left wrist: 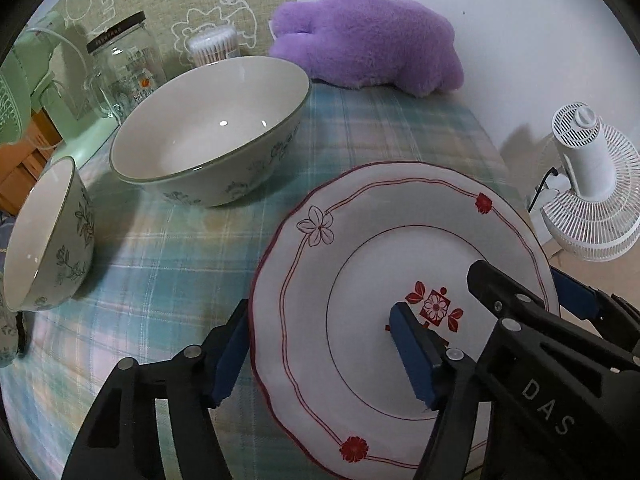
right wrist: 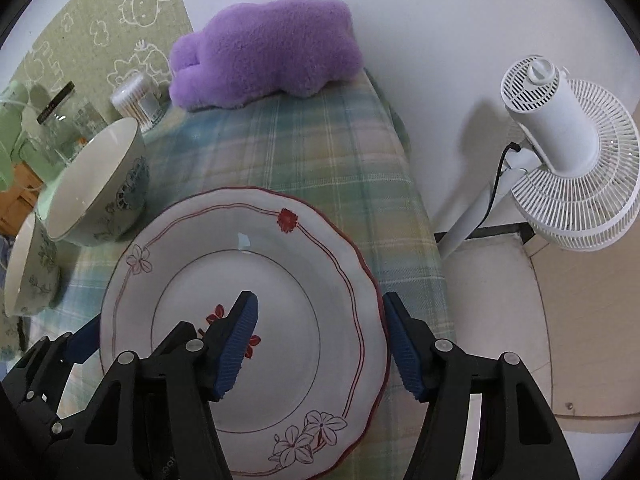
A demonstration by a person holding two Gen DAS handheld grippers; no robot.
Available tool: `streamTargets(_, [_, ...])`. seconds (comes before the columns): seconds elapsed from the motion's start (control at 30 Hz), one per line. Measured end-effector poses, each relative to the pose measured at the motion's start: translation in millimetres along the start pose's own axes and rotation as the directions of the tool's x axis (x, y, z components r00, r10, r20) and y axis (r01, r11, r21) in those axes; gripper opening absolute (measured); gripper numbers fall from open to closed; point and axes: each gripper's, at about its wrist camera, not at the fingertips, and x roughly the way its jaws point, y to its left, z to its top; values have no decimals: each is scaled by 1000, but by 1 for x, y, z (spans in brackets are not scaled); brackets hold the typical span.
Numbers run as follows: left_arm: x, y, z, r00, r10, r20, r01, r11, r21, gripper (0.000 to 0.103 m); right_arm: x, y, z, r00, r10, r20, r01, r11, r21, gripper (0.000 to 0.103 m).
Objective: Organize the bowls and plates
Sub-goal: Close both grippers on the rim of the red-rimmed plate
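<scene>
I see one big plate [left wrist: 400, 300] lying flat on the checked cloth [left wrist: 168, 280]. It sits near the right edge of the table, on the side where the white fan [right wrist: 560, 152] stands on the floor.

My left claw [left wrist: 320, 356] straddles the plate's left rim. One blue pad hangs outside the rim, low by the cloth. The other pad is over the middle of the plate, by the red flower. The jaws are apart and I see a gap on both sides of the rim, so it is not gripping yet.

My right claw [right wrist: 320, 344] does the same on the right rim. One pad is over the middle, one pad is outside the edge. It is loose too, holding nothing.

So the plate lies right between my two claws, one on each side. Both are just as near. The plate is round, so it has no long way. Its face points up. The rim runs across each claw's gap, which is what I want for a pinch.

I think the next move is to close both claws on the rim and lift. The rim is thin and smooth, so it could slip.

The big bowl [left wrist: 208, 136] and the small bowl [left wrist: 48, 236] stand to the left, well apart from the plate. The small one looks tilted.
</scene>
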Motion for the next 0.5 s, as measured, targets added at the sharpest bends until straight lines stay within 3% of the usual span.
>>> streamTargets(0.5, [-18,45,-30,998,45,-37,-46,999,-22,66,-13,36,-23,995,80,-61,-83,996,-44,65])
